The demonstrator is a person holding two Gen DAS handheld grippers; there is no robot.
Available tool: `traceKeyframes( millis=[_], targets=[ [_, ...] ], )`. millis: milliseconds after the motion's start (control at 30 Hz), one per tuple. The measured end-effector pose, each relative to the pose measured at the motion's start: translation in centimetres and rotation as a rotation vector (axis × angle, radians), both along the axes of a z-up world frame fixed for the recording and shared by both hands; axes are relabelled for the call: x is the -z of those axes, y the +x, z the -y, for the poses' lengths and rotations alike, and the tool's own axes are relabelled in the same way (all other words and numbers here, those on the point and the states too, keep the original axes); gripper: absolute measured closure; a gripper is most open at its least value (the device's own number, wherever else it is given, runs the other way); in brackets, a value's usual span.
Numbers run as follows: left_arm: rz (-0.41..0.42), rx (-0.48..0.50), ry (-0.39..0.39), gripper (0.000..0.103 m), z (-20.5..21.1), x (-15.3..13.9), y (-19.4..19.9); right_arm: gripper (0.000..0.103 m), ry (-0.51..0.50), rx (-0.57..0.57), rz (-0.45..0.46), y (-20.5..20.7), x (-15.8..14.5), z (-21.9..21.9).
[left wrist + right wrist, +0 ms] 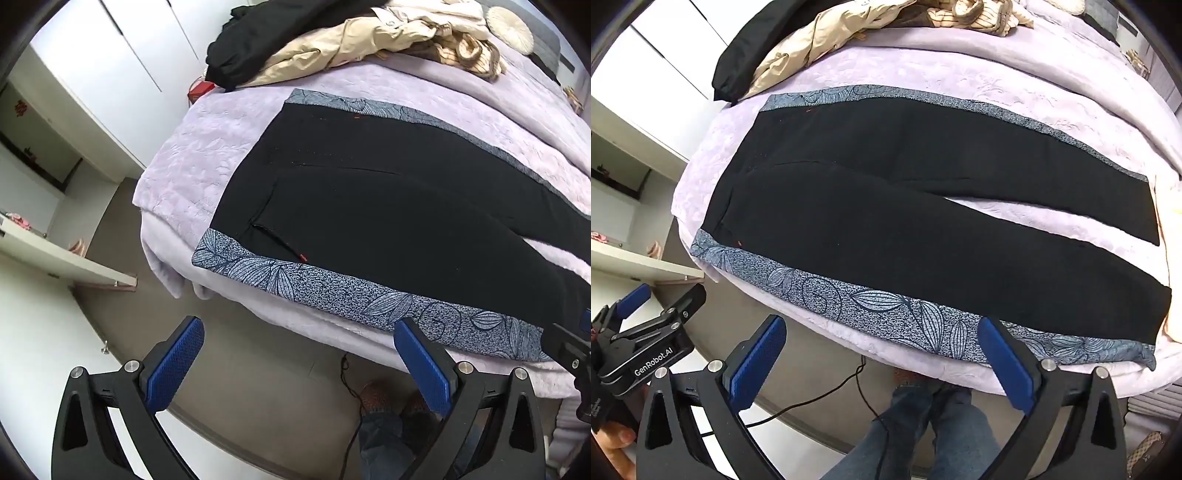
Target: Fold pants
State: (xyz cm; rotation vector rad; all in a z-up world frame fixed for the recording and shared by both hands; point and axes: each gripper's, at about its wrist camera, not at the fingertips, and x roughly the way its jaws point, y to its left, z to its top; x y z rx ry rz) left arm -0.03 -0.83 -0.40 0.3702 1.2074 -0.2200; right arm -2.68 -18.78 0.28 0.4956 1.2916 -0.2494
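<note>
Ahead of both tongs: lilac bed (997,92), pants (886,221) spread flat on it, legs apart, patterned side stripes. Clothes heap (369,37) beyond. Left gripper (298,352) spread wide, empty; right gripper (881,349) likewise, short of the pants' near edge.

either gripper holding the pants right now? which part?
Nothing held. The left gripper and right gripper are both open with nothing between the fingers, short of the bed edge. The black pants lie flat on the bed, untouched.
</note>
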Motion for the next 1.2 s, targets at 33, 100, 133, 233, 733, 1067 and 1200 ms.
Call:
traceKeyframes(
  millis=[33,100,133,233,733,1067,1200],
  targets=[
    [-0.001,0.002,0.0,0.0,-0.1,0.1,0.2,0.0,0.002,0.005,-0.001,0.0,0.1,0.0],
    [-0.002,0.0,-0.002,0.0,-0.3,0.3,0.6,0.0,0.008,0.015,-0.006,0.0,0.3,-0.1],
    [-0.002,-0.001,-0.006,0.0,-0.5,0.5,0.9,0.0,0.009,0.019,-0.01,0.0,0.3,-0.1],
    [-0.005,0.009,-0.014,0.0,-0.7,0.6,1.3,0.0,0.013,0.029,-0.02,0.2,0.5,-0.1],
    [-0.004,0.106,-0.005,0.0,0.2,1.0,2.2,0.0,0.012,0.083,-0.053,0.4,1.0,0.3],
    [-0.017,0.134,-0.014,0.0,0.5,1.0,2.3,0.0,0.009,0.108,-0.055,0.1,1.1,0.4],
    [-0.019,0.148,-0.016,0.0,0.6,1.2,2.3,0.0,0.011,0.122,-0.058,0.0,1.1,0.5]
  ],
)
